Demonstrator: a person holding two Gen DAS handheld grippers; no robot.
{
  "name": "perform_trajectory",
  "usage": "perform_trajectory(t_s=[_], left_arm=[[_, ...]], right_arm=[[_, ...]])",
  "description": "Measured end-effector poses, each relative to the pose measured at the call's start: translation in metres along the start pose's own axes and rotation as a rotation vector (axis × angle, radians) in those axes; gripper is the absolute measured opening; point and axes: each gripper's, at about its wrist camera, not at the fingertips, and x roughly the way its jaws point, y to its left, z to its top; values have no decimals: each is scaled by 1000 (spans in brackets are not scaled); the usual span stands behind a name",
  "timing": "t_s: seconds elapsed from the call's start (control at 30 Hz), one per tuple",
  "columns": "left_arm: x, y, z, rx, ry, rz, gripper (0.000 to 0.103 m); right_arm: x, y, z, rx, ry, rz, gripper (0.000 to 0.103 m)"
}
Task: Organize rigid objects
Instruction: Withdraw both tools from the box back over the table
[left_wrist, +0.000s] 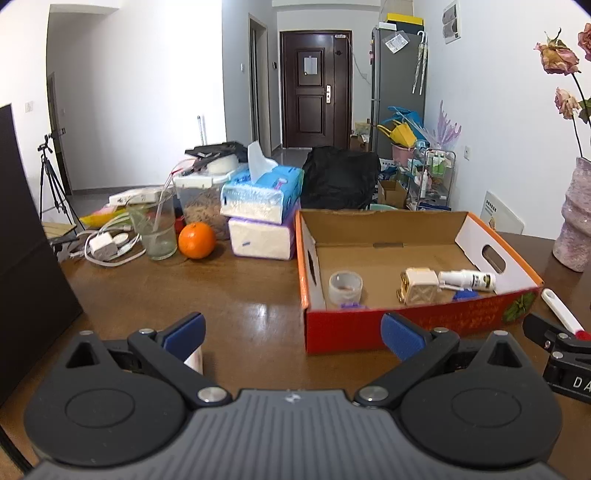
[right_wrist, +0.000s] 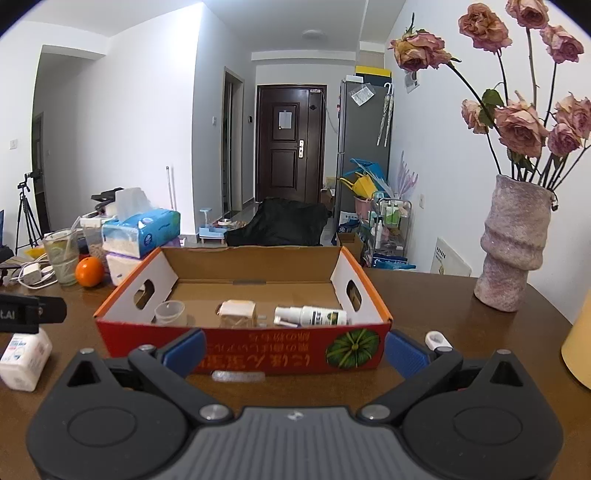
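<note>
A red and orange cardboard box sits open on the brown table. Inside lie a clear tape roll, a cream square bottle and a white spray bottle. My left gripper is open and empty, left of the box front. A white bottle stands just behind its left finger. My right gripper is open and empty before the box front. A white stick-shaped object lies right of the box.
An orange, a glass, tissue packs and chargers crowd the table's far left. A pink vase of dried roses stands at the right. A yellow object is at the right edge. A dark panel stands at left.
</note>
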Motion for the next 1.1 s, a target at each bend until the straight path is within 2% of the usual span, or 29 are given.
perform_trajectory(t_s=[0.7,1.1], left_arm=[[-59,32,-58,31,55,28,103],[-62,51,-63,25,64,81,103]], right_arm=[[-70,-16,-55,10,63,-69,103],[-86,-38,-63,29,64,-114,103]])
